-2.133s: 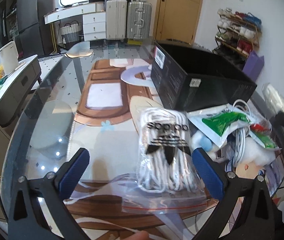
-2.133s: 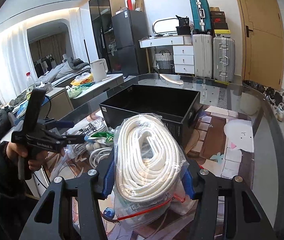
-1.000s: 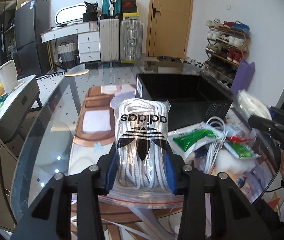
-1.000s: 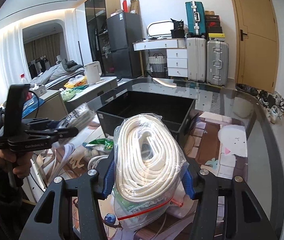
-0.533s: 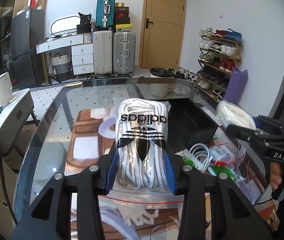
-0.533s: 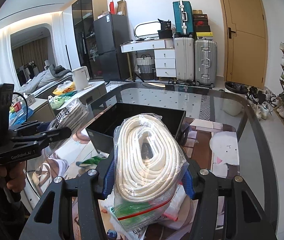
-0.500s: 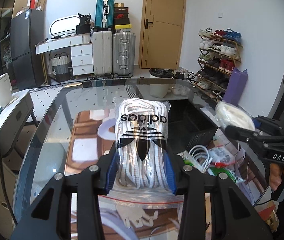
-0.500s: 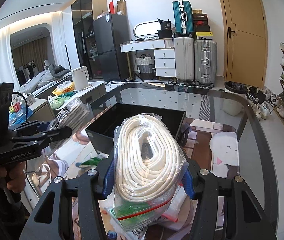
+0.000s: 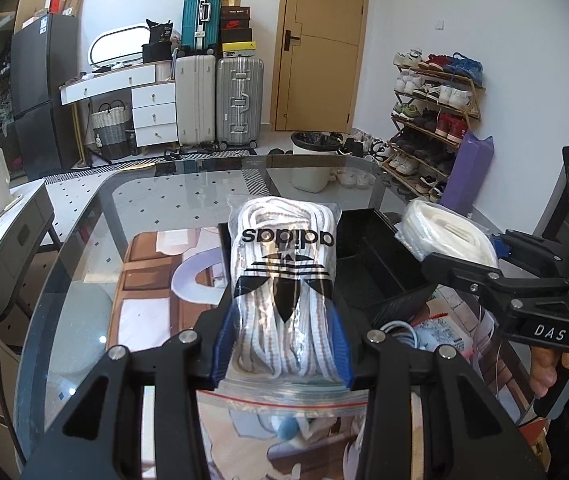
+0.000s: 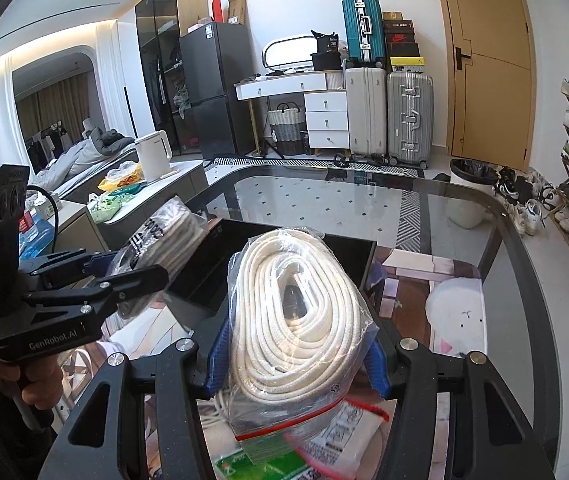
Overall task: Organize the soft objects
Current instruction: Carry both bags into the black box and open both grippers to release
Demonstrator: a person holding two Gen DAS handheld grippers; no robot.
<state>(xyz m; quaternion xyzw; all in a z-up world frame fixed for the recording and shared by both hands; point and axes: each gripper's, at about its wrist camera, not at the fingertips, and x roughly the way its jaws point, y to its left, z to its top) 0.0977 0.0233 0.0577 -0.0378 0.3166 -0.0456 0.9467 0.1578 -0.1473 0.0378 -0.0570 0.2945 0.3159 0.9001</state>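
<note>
In the left wrist view, the left gripper [image 9: 282, 344] fills the bottom of the frame, its blue-padded jaws clamped on a zip bag of white laces [image 9: 284, 284] printed with a black Adidas logo that reads upside down; the bag stands upright in the centre, raised above the glass table [image 9: 84, 248]. Behind it, in the middle right, lies the open black box [image 9: 368, 256], and at the right edge the right gripper [image 9: 460, 256] shows from the side, holding a bag of white rope. In the right wrist view, the right gripper [image 10: 294, 354] occupies the lower centre, its blue pads closed on the zip bag of coiled white rope [image 10: 296, 320], which rises in front of the black box [image 10: 220, 268]. At the left of that frame the left gripper [image 10: 124, 268] appears side-on with the laces bag [image 10: 164, 232] in its jaws, near the box's left wall. Flat packets [image 10: 348, 440] lie on the table beneath the rope bag, at the bottom of the frame.
</note>
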